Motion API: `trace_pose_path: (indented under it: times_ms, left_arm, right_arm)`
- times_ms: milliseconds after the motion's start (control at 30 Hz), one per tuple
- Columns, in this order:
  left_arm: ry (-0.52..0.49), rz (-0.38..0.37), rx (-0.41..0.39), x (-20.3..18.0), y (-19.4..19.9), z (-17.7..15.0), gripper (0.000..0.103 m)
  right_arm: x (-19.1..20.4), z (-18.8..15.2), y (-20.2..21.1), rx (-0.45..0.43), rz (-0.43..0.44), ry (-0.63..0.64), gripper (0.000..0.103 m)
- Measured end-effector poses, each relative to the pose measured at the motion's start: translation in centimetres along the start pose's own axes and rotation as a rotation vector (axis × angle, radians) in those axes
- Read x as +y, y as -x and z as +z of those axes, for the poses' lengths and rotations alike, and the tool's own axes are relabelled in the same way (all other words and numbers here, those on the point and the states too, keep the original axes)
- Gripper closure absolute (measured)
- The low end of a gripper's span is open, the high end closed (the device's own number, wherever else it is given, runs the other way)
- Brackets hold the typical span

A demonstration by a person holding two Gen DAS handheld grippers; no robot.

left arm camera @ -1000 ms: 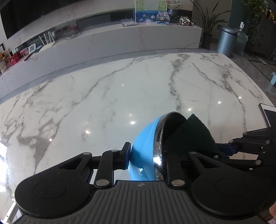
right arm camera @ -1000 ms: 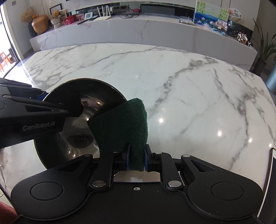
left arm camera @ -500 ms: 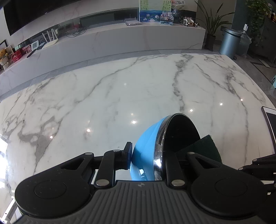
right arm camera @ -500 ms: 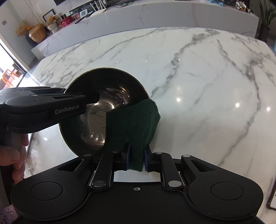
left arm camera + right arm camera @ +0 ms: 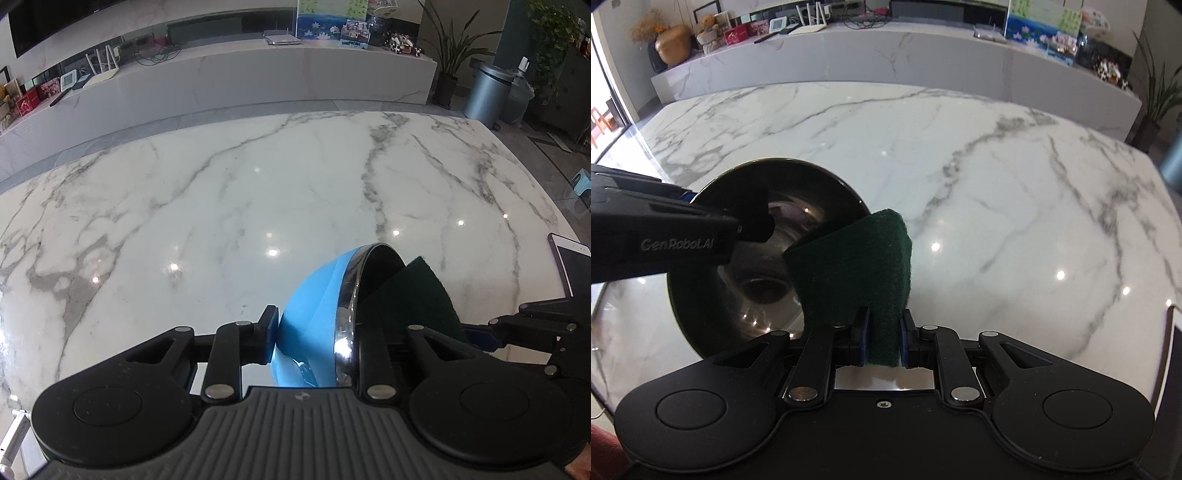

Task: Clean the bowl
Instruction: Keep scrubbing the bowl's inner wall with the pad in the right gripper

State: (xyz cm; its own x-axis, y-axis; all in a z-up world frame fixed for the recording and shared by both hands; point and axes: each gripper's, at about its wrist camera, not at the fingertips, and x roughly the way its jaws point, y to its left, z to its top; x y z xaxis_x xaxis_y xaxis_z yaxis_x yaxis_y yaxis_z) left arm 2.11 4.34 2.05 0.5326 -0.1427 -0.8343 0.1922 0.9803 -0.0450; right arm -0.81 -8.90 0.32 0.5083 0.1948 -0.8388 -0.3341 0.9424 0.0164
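A bowl (image 5: 312, 302), blue outside and shiny steel inside, is held on its side above the marble table. My left gripper (image 5: 314, 336) is shut on the bowl's wall, one finger outside, one inside. In the right wrist view the bowl's steel inside (image 5: 764, 258) faces me, with the left gripper's arm (image 5: 657, 236) across its left rim. My right gripper (image 5: 882, 339) is shut on a dark green scouring pad (image 5: 857, 269), whose upper part leans against the bowl's right inner side. The pad (image 5: 413, 295) also shows in the left wrist view, sticking out of the bowl's mouth.
The white marble table (image 5: 997, 177) spreads ahead. A tablet or phone (image 5: 570, 258) lies at its right edge. Beyond are a long marble counter (image 5: 221, 85) with small items, a grey bin (image 5: 487, 94) and plants.
The pad has moved inside the bowl: down and towards the left half a second ago, now back up along the right inner side. The bowl stays in the left gripper, tilting slightly.
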Motion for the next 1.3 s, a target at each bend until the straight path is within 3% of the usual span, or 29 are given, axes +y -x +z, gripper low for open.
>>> trace_pose_path:
  times_ms: [367, 767, 1033, 1300]
  left_arm:
    - [-0.038, 0.071, 0.004, -0.6, -0.1, -0.2, 0.085]
    - [-0.030, 0.074, 0.001, -0.4, -0.3, -0.2, 0.085]
    - [0.006, 0.029, 0.015, 0.3, -0.1, 0.0, 0.084]
    - [-0.006, 0.003, 0.007, 0.1, 0.1, 0.1, 0.073]
  right_arm:
    - [-0.2, 0.2, 0.2, -0.008, 0.009, -0.005, 0.089]
    - [0.1, -0.9, 1.5, 0.057, 0.120, -0.113, 0.089]
    - [0.0, -1.2, 0.6, 0.063, 0.098, -0.097, 0.089]
    - [0.3, -0.3, -0.1, 0.021, 0.034, 0.003, 0.089]
